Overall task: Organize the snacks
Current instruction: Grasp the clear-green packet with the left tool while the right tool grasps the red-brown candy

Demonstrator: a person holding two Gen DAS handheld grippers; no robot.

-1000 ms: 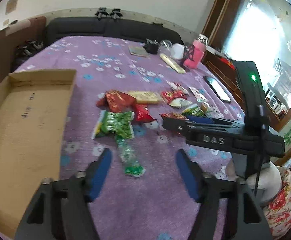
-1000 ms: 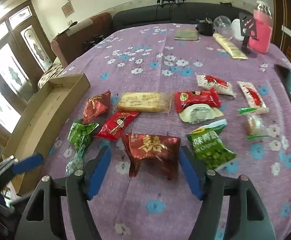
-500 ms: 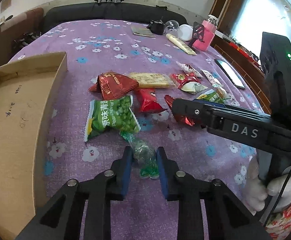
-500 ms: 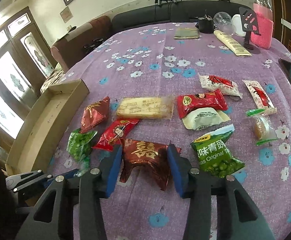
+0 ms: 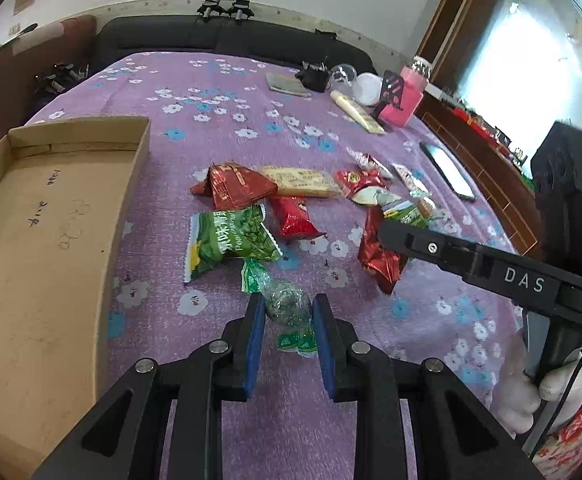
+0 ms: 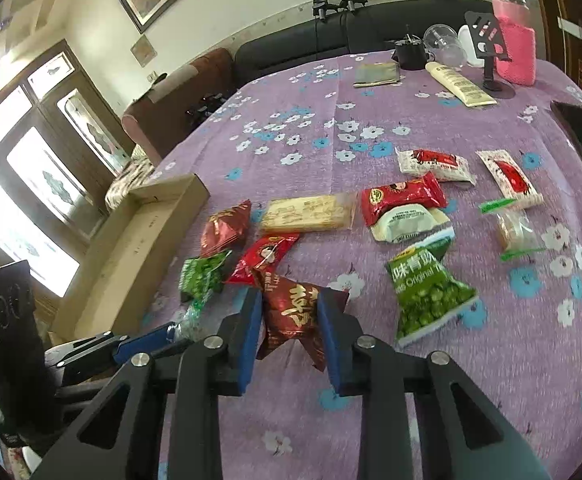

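Item: snack sorting on a purple flowered tablecloth [image 5: 227, 92], pick-up step in hand

Left gripper [image 5: 288, 312]: blue fingers nearly together, pinched on a small clear-wrapped sweet with green ends [image 5: 285, 302], which lies on the cloth near the big green pea packet [image 5: 227, 240]

Right gripper [image 6: 290, 312]: jaws closing, a dark red foil packet with gold lettering [image 6: 291, 312] between them, pads pressing its sides; packet crumpled, its far end tipped up off the cloth

Cardboard box [image 5: 51, 216]: open, empty, at the left edge of the table

Loose snacks: red, yellow, white and green packets scattered mid-table, well apart from the box

Judgement: both picks look secured. Next move calls for lifting each clear of its neighbours and carrying it leftward over the box wall; the foil packet is slippery and may twist
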